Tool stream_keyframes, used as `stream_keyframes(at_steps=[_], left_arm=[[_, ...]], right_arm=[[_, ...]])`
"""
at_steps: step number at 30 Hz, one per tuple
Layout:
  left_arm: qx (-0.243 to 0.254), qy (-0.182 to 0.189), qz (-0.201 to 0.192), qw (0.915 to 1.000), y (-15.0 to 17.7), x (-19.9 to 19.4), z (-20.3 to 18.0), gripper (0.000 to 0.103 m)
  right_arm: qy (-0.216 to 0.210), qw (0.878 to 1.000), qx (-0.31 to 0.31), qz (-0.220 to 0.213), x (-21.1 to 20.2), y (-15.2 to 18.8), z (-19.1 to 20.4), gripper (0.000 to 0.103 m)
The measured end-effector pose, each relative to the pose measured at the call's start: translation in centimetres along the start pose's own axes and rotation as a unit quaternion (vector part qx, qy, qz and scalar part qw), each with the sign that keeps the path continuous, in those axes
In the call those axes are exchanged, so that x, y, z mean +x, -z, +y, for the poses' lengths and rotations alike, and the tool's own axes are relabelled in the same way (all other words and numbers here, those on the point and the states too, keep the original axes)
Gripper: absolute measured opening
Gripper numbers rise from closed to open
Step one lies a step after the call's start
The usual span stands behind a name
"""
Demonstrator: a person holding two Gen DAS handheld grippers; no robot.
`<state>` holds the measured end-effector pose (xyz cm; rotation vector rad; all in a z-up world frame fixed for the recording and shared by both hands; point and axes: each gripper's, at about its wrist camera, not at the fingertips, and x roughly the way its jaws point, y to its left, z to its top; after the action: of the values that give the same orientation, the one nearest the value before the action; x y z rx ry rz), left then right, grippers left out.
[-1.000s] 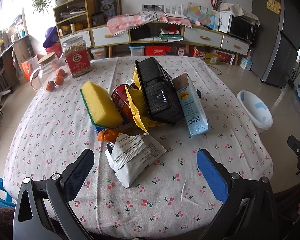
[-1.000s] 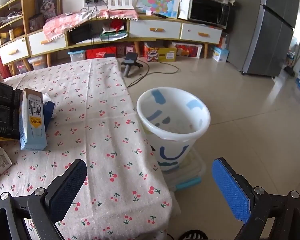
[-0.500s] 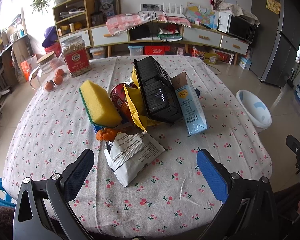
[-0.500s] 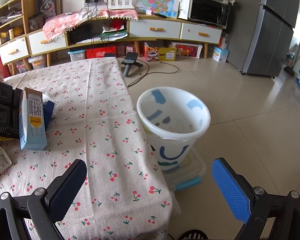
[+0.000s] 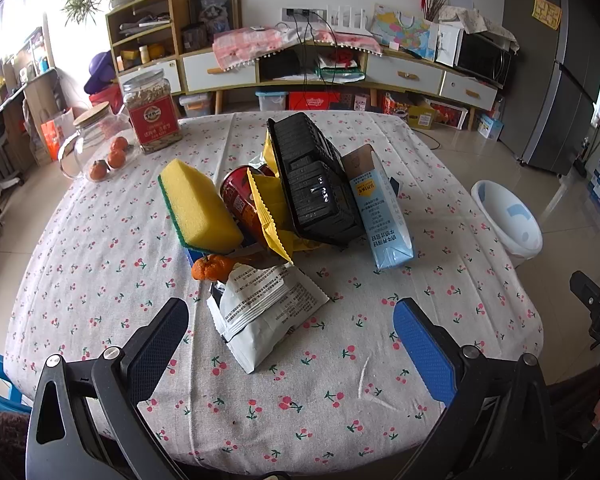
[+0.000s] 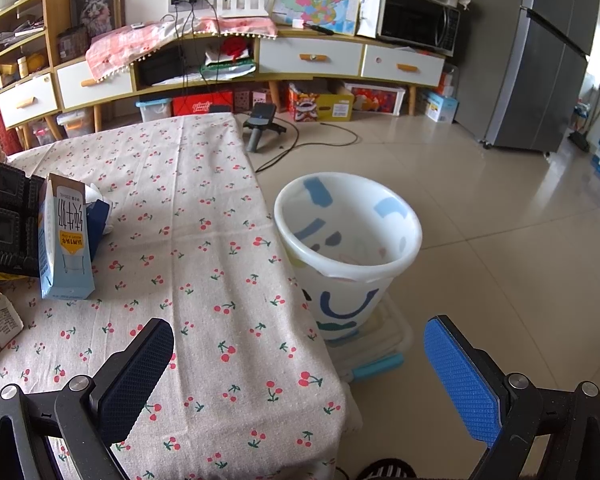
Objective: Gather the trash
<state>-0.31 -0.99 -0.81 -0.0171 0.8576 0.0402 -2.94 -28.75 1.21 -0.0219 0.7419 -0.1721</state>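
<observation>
Both tools are hanging with their fingers spread wide apart and gripping nothing: the left tool [image 5: 290, 332] is hovering over the near edge of the worktop [image 5: 100, 248], and the right tool [image 6: 300, 364] is hovering over the worktop's right corner and the floor beside it. A white bin with blue marks [image 6: 348, 248] is standing on the floor just beside the worktop's right edge, ahead of the right tool and a little to its right; its inside is looking pale, with no trash to be made out in it. On the worktop's far left a clear jar with a red label [image 5: 151, 111] is holding something tan and grainy, and a glass jar with a wooden lid [image 5: 86, 140] is sitting next to it with small oranges [image 5: 108, 158] at its foot. The trash is lying heaped in the middle of the worktop: a white crumpled wrapper [image 5: 260, 312] is sitting nearest, straight ahead between the left tool's fingers and apart from them; behind it are lying a small orange peel [image 5: 210, 268], a yellow sponge [image 5: 198, 208], a red cup [image 5: 240, 200], a yellow wrapper [image 5: 270, 212], a black plastic tray [image 5: 316, 184] leaning upright, and a pale blue carton [image 5: 380, 212] tilted against the tray
</observation>
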Motion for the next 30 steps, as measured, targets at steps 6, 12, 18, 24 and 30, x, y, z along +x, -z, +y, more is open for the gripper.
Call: stream_keyframes(at_steps=[6,12,18,24,30], left_arm=[[0.0,0.0,0.0,1.0,0.02,-0.02,-0.01,0.103],[0.001,0.001,0.0,1.0,0.11,0.03,-0.54,0.103],[-0.001,0.002,0.001,1.0,0.06,-0.11,-0.01,0.103],[-0.001,0.003,0.002,1.0,0.08,-0.1,-0.05,0.103],[-0.002,0.003,0.001,1.0,0.07,-0.17,0.06,0.103]], right_arm=[[0.0,1.0,0.001,0.0,0.05,0.06,0.05,0.103],[0.0,1.0,0.001,0.001,0.05,0.06,0.05,0.103],[0.0,1.0,0.001,0.002,0.09,0.09,0.08,0.103],[0.0,1.0,0.001,0.003,0.18,0.16,0.12,0.103],[0.0,1.0,0.002,0.004,0.26,0.27,0.2,0.103]])
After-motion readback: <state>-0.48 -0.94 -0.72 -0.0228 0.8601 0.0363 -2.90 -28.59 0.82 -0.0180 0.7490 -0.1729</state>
